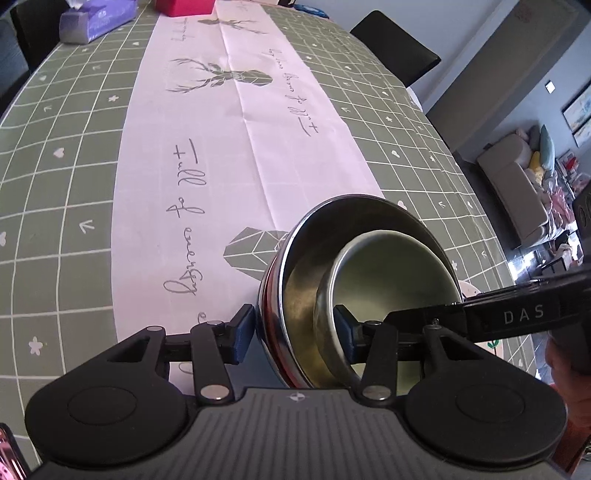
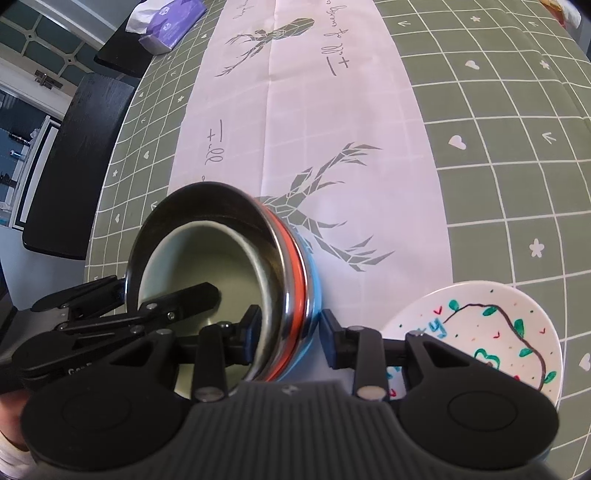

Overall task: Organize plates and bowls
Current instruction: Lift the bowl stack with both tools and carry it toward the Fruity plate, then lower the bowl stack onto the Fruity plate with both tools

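Two grippers meet at a nested stack of bowls on the counter (image 1: 55, 184), which is covered by a green checked cloth with a pale runner (image 1: 229, 147) down its middle.

The stack is a steel bowl (image 1: 280, 306) with a red band under its rim and, seen from the right wrist, a blue band below that; a smaller pale green bowl (image 1: 391, 273) sits inside it, leaning toward the left gripper's right side. The stack looks tipped, its mouth facing partly toward both cameras.

The left gripper (image 1: 291, 332) straddles the near walls of both bowls: its left finger stands just outside the steel wall, with a sliver of space showing, and its right finger (image 1: 343, 325) is inside the green bowl, close against its wall. The jaws stand about half open and do not appear to clamp the walls.

The right gripper (image 2: 290, 338) straddles the opposite side of the stack. Its left finger (image 2: 253, 328) is inside the green bowl near the rim, and its right finger stands just outside the blue band, a narrow gap visible between pad and bowl. Its jaws are also partly open, loose around the walls rather than pinching them.

Each gripper's fingers reach into the other's view, across the bowl mouth.

To the right of the right gripper, partly beneath its right finger arm, lies a white plate (image 2: 491, 325) painted with a branch and green leaves, near the stack but apart from it. Far ahead of the left gripper, at the counter's left edge, lies a purple tissue pack (image 1: 96, 20).
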{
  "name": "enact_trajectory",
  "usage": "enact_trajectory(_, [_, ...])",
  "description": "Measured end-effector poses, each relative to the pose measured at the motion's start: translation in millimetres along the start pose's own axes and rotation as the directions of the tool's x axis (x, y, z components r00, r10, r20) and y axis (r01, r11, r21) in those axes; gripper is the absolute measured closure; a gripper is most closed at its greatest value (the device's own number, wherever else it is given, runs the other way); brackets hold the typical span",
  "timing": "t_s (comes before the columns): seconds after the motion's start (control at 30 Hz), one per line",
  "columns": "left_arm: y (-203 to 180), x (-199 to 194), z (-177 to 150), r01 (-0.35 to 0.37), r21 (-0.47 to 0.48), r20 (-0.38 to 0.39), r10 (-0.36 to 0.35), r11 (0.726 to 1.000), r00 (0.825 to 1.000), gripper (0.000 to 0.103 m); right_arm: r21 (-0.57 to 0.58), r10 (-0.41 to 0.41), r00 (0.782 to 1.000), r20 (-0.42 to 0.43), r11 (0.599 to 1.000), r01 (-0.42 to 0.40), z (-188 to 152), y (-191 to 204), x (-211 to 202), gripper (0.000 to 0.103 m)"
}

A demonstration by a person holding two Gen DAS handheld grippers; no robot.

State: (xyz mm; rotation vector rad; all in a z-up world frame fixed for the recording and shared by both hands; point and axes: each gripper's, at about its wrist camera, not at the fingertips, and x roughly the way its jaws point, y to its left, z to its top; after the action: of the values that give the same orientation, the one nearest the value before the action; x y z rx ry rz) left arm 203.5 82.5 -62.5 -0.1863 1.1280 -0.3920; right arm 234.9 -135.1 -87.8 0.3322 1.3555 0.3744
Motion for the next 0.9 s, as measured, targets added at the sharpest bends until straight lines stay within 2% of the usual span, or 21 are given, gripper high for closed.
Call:
enact_trajectory(0.17, [-6, -1, 2, -0.046, -0.033, -0.026, 0.045, 0.998, 0.999, 0.053, 0.010, -0.041, 0.999, 0.007, 0.999, 0.041, -1, 5, -1, 0.075])
enact_trajectory(0.4, [-12, -3, 4, -0.080, -0.044, -0.058, 0.078, 0.996, 0.995, 0.053, 0.052, -0.031, 1.000, 0.000, 0.998, 0.031, -3, 0, -4, 0.077])
enact_trajectory(0.9, [-27, -12, 9, -0.103, -0.048, -0.080, 0.099, 0.994, 0.992, 0.053, 0.044, -0.038, 0.999, 0.016, 0.998, 0.037, -7, 1, -20, 0.078])
